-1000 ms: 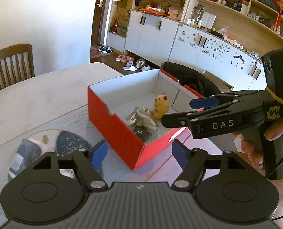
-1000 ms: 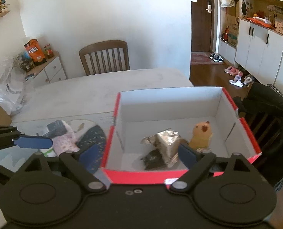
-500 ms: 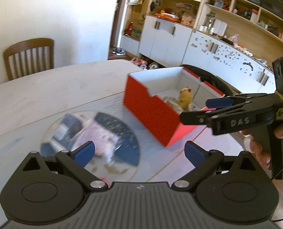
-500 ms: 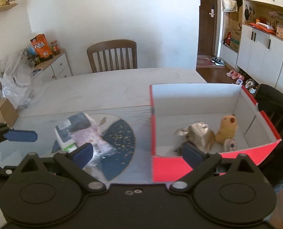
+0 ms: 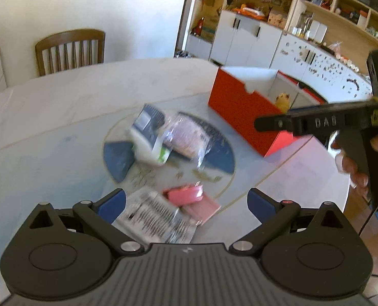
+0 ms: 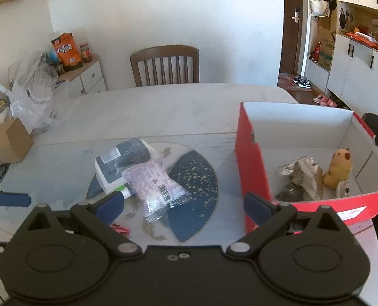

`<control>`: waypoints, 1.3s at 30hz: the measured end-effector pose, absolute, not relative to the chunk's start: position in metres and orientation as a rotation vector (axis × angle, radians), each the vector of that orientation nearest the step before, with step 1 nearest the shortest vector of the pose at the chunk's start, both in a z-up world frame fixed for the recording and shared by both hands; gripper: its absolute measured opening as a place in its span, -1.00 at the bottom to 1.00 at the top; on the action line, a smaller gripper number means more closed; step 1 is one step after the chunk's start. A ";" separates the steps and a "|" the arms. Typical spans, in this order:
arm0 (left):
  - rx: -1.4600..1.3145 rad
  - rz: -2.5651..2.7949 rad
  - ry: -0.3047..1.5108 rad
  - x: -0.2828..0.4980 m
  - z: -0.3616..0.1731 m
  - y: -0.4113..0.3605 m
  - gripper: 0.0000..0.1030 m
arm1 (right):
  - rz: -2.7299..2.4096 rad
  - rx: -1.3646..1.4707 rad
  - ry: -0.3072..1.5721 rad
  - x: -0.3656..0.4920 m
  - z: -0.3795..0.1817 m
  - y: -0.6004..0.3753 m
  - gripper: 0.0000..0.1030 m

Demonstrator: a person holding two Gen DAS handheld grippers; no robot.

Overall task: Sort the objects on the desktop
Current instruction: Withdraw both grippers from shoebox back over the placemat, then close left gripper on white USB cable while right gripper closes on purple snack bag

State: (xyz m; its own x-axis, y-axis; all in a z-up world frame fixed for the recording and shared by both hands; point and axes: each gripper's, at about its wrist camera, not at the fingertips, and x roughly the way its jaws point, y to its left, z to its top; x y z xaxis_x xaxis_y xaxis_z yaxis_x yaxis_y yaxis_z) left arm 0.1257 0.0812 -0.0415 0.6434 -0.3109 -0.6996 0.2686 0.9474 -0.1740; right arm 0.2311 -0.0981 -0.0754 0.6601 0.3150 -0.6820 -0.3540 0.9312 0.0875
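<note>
Both hand-held grippers, left [image 5: 186, 201] and right [image 6: 183, 204], stood wide and empty, red cardboard box [image 6: 252, 168] at frame right, clear-wrapped pink packet [image 6: 155, 186] mid-worktop [image 6: 163, 109].

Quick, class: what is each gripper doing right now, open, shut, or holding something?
Left gripper: open, fingers wide apart, holding nothing.
Right gripper: open, fingers wide apart, holding nothing.

A red box [image 6: 251, 168] with white inside holds a yellow plush [image 6: 338, 169]; beside the box, a gold-speckled navy disc [image 6: 196, 178].
</note>
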 end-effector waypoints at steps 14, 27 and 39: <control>-0.027 -0.310 0.927 0.104 -0.089 0.089 0.98 | 0.408 -0.104 0.776 0.248 -0.100 -0.072 0.95; -0.014 -0.233 0.952 0.092 -0.108 0.080 0.98 | 0.442 -0.162 0.778 0.276 -0.131 -0.050 0.94; 0.006 -0.181 0.942 0.087 -0.115 0.073 0.72 | 0.432 -0.248 0.805 0.299 -0.159 -0.029 0.90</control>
